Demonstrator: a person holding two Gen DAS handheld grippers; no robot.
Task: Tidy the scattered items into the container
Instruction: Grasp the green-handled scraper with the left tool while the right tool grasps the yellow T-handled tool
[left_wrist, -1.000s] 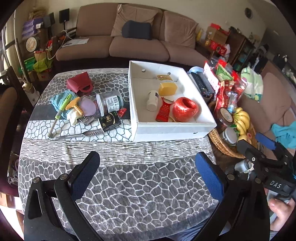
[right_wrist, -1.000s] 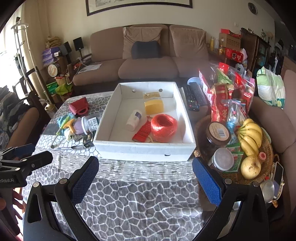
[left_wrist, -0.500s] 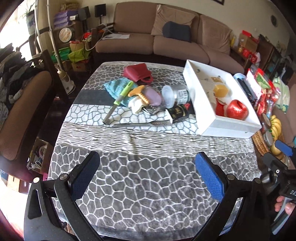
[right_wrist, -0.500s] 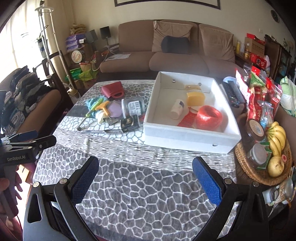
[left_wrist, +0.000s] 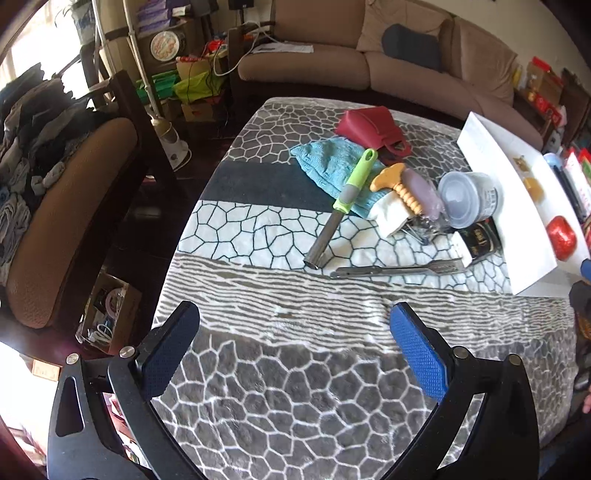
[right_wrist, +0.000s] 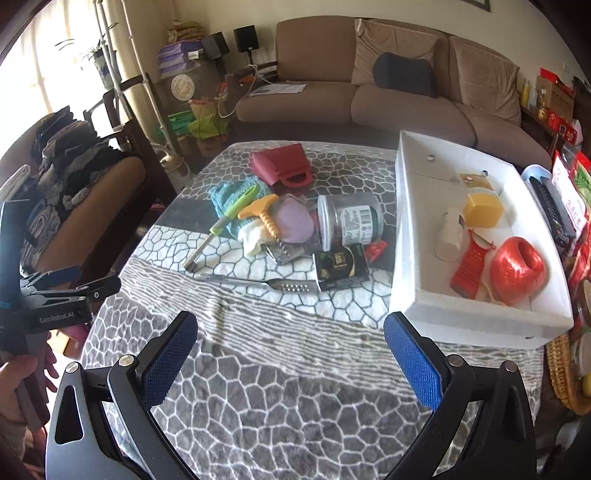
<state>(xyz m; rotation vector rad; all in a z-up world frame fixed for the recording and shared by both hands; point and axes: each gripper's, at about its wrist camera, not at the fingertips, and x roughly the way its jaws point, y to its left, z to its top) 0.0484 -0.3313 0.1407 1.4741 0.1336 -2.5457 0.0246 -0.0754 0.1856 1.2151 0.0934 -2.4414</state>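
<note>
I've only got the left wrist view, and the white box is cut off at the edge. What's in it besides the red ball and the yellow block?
Observer: A white bottle lies on its side in the white box, just left of the yellow block.
Operator: Okay. And the right gripper, is it holding anything?
Observer: No. The right gripper is open and empty, above the tablecloth in front of the loose pile.

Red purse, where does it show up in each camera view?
Left wrist: red purse upper centre, at the table's far end, behind the blue cloth.
Right wrist: red purse centre, upper half, left of the white box.
Shared landmark: the green-handled tool.
</note>
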